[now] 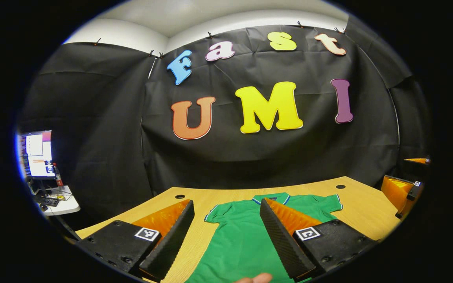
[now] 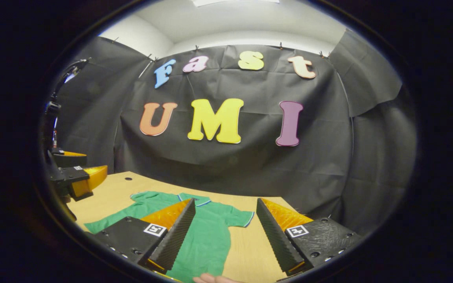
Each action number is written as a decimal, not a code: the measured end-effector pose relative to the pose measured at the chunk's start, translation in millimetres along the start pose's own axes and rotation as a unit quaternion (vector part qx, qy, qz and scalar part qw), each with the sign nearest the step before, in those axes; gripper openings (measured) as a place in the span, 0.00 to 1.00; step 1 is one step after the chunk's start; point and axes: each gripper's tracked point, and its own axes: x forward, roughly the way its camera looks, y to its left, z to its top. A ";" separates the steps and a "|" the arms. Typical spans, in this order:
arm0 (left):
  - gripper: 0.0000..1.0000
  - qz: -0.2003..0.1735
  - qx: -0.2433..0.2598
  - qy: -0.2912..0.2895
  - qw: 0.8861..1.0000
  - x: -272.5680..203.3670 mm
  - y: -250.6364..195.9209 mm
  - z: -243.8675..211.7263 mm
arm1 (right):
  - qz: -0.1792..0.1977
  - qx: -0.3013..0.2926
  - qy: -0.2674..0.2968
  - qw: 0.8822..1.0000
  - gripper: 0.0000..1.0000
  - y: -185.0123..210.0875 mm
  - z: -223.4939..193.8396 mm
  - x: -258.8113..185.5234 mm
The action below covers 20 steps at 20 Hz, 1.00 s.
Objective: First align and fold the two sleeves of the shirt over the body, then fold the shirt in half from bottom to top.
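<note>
The left claw (image 1: pixel 226 236) hangs with its fingers spread wide apart, gripping nothing. The right claw (image 2: pixel 224 239) is likewise spread wide and gripping nothing. What seems a fingertip (image 1: pixel 256 278) peeks in below.

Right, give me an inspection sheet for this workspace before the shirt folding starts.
Surface: wooden table, two round holes near its far edge.
Job's things: green shirt lying flat, collar toward the wall, both sleeves spread out, nothing folded yet.
Clutter: nothing seen on the table.
Grippers: left gripper open above the shirt; right gripper open over the shirt's sleeve side.
Cables: nothing seen.
Surroundings: black cloth wall; lit monitor on a side desk.
</note>
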 end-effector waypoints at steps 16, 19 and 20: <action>1.00 0.020 -0.009 -0.001 1.000 2.7 23.3 1.8 | -0.082 -0.023 0.124 0.989 0.95 -64.6 -72.4 198.0; 1.00 0.023 -0.014 -0.001 1.000 2.8 29.1 2.1 | -0.086 -0.016 0.150 0.985 0.96 -70.8 -99.8 231.9; 1.00 0.024 -0.016 -0.001 1.000 3.2 30.2 2.2 | -0.089 -0.018 0.157 0.983 0.96 -75.1 -108.2 243.2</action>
